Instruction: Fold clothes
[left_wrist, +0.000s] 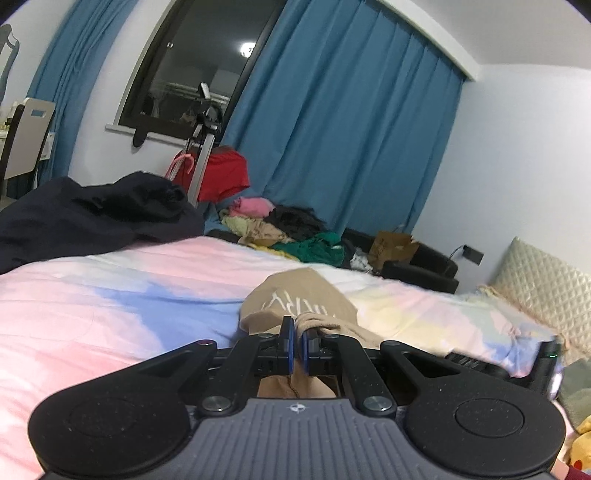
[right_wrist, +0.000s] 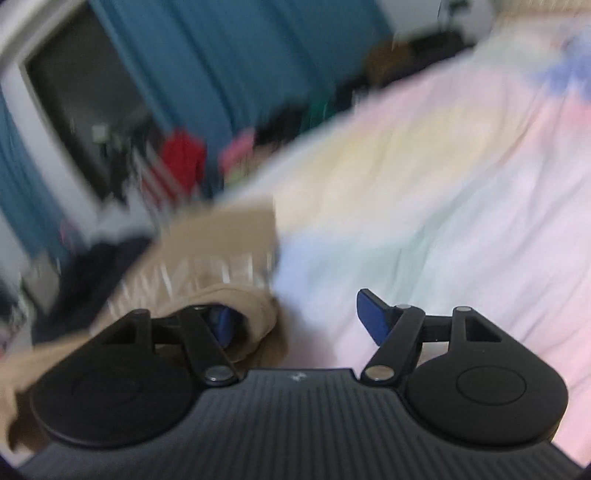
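A tan garment with white lettering (left_wrist: 299, 299) lies on the pastel bedspread (left_wrist: 110, 295). My left gripper (left_wrist: 298, 341) is shut on a fold of it at the near edge. The right wrist view is blurred. There my right gripper (right_wrist: 295, 317) is open. Its left finger (right_wrist: 221, 325) is partly covered by a fold of the tan garment (right_wrist: 207, 251). Its right finger (right_wrist: 373, 314) is over bare bedspread (right_wrist: 443, 184).
A dark garment (left_wrist: 92, 214) lies at the bed's far left. A pile of mixed clothes (left_wrist: 280, 229) sits on a black sofa beyond the bed, with a cardboard box (left_wrist: 395, 243). A red garment hangs on a rack (left_wrist: 221, 173). A quilted headboard (left_wrist: 546, 288) is at right.
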